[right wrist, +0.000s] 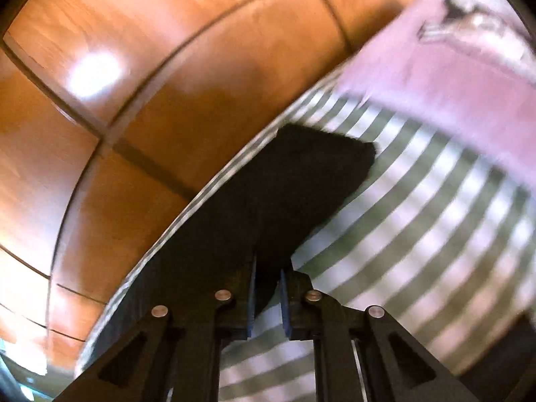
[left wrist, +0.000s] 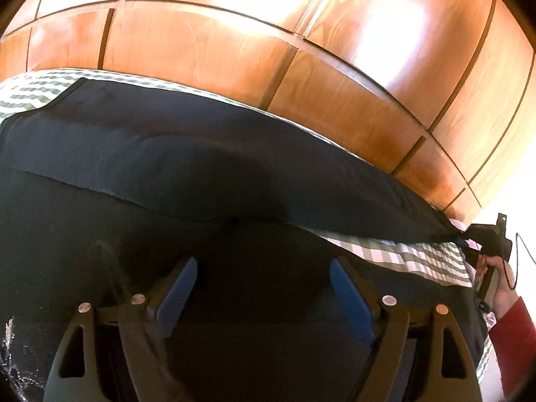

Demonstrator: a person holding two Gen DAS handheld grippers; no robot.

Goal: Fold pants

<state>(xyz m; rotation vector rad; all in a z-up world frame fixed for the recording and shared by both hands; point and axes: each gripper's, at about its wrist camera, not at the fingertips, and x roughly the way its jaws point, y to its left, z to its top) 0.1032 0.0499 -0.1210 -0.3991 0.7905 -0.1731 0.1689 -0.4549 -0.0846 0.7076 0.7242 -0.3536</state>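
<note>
The black pants [left wrist: 234, 174] lie spread across a green-and-white striped bedcover [left wrist: 418, 258], with one leg folded over the other. My left gripper [left wrist: 263, 264] hovers just above the dark cloth, blue pads [left wrist: 177, 288] wide apart and nothing between them. In the right wrist view the end of a pant leg [right wrist: 284, 184] runs away from my right gripper [right wrist: 268, 268], whose narrow jaws pinch the black fabric's edge. The left wrist view shows that right gripper [left wrist: 467, 236] at the far right, holding the leg's end, with a hand in a red sleeve [left wrist: 512, 335] behind it.
A wooden wardrobe [left wrist: 234, 50] with glossy panels stands right behind the bed's far edge. A pink cloth [right wrist: 452, 77] lies on the striped cover [right wrist: 418, 234] beyond the pant leg. A patterned dark fabric [left wrist: 13, 351] shows at the lower left.
</note>
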